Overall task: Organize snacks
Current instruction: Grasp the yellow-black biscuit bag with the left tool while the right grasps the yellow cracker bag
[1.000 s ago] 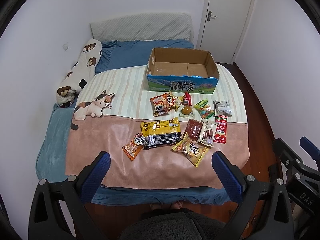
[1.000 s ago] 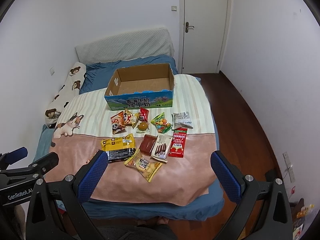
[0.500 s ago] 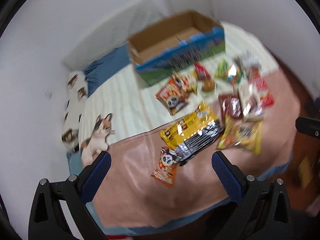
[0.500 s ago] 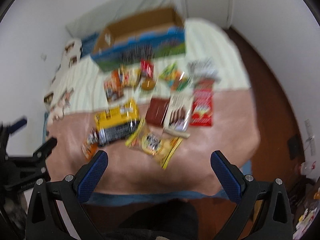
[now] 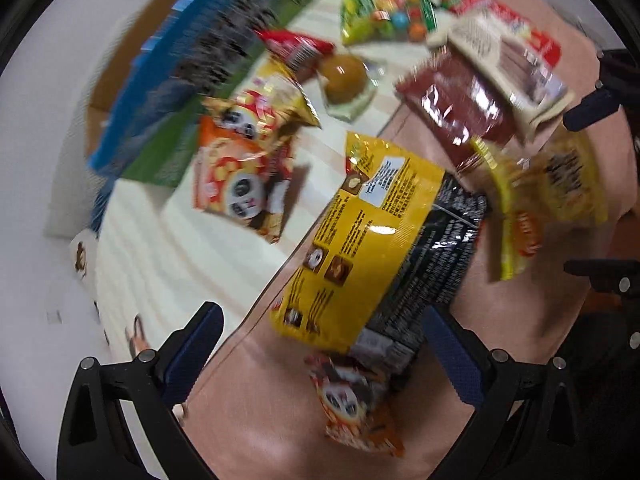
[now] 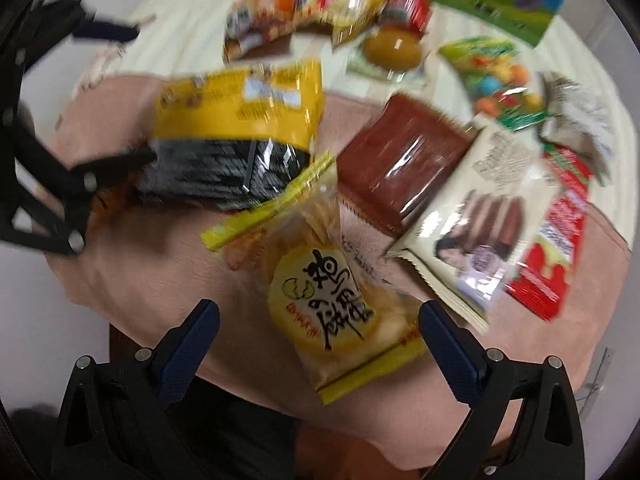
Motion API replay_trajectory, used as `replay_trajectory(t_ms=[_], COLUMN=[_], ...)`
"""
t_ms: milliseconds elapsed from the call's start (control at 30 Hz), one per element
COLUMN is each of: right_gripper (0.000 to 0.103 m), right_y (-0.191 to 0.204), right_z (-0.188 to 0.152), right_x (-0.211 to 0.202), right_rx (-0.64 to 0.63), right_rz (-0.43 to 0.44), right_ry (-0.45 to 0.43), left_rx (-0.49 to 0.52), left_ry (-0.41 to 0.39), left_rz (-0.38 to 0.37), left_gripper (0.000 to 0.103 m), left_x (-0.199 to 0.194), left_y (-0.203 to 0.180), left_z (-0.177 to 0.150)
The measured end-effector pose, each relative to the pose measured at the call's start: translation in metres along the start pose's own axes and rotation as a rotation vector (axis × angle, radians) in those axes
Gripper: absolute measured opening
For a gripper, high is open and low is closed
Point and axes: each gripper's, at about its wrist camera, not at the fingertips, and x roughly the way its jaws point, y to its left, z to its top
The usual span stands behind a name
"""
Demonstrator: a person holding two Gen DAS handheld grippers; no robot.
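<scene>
Several snack packets lie on the bed cover. My left gripper [image 5: 320, 344] is open just above a small orange panda packet [image 5: 356, 404] and the near end of a big yellow-and-black bag [image 5: 384, 248]. A second orange panda packet [image 5: 240, 184] lies beyond. My right gripper [image 6: 318, 338] is open, its fingers either side of a yellow egg-biscuit packet [image 6: 332, 304]. Beside it lie a brown packet [image 6: 404, 156], a cream chocolate-stick packet [image 6: 476, 220] and a red packet [image 6: 552, 248]. The blue-green cardboard box [image 5: 208, 60] stands behind the snacks.
A round brown bun [image 6: 394, 50] in clear wrap and a green candy bag [image 6: 496, 76] lie near the box. The left gripper's black frame [image 6: 44, 168] shows at the left of the right wrist view. The pink cover's front edge [image 6: 400, 396] drops off below the biscuit packet.
Both grippers have dropped from high above the bed to close over the snacks, both still open. The views are motion-blurred and tilted.
</scene>
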Motion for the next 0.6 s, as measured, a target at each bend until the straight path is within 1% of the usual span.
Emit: replay_trajectory(t_ms=[33, 133, 167, 200, 267, 300, 400, 433, 500, 567, 600], right_gripper=[0.099, 0.079, 0.077, 0.07, 0.066, 0.065, 0.062, 0.062, 0.062, 0.061, 0.061], right_y=[0.0, -0.003, -0.005, -0.009, -0.019, -0.026, -0.042, -0.047, -0.056, -0.067, -0.07], right_z=[0.001, 0.005, 0.006, 0.006, 0.007, 0.007, 0.007, 0.006, -0.001, -0.005, -0.004], right_x=[0.008, 0.026, 0.028, 0.028, 0.028, 0.027, 0.028, 0.029, 0.028, 0.027, 0.027], right_rx=[-0.02, -0.031, -0.022, 0.001, 0.077, 0.144, 0.289, 0.345, 0.438, 0.551, 0.592], right_rz=[-0.009, -0.021, -0.017, -0.009, 0.018, 0.042, 0.081, 0.095, 0.122, 0.155, 0.172], right_ry=[0.01, 0.041, 0.035, 0.018, 0.006, -0.003, -0.005, -0.007, -0.001, 0.007, 0.008], left_rx=[0.02, 0.09, 0.105, 0.117, 0.134, 0.14, 0.152, 0.136, 0.049, -0.099, -0.191], left_ry=[0.014, 0.049, 0.065, 0.076, 0.105, 0.121, 0.138, 0.136, 0.142, 0.135, 0.136], left_rz=[-0.017, -0.052, -0.066, -0.09, -0.157, -0.174, -0.186, -0.195, -0.242, -0.281, -0.294], left_gripper=[0.102, 0.102, 0.102, 0.103, 0.103, 0.103, 0.102, 0.102, 0.094, 0.091, 0.091], left_x=[0.007, 0.025, 0.03, 0.034, 0.043, 0.049, 0.065, 0.068, 0.072, 0.07, 0.069], left_y=[-0.001, -0.01, -0.013, -0.017, -0.024, -0.028, -0.041, -0.043, -0.039, -0.021, -0.012], left_z=[0.005, 0.019, 0.024, 0.029, 0.039, 0.043, 0.054, 0.057, 0.064, 0.066, 0.066])
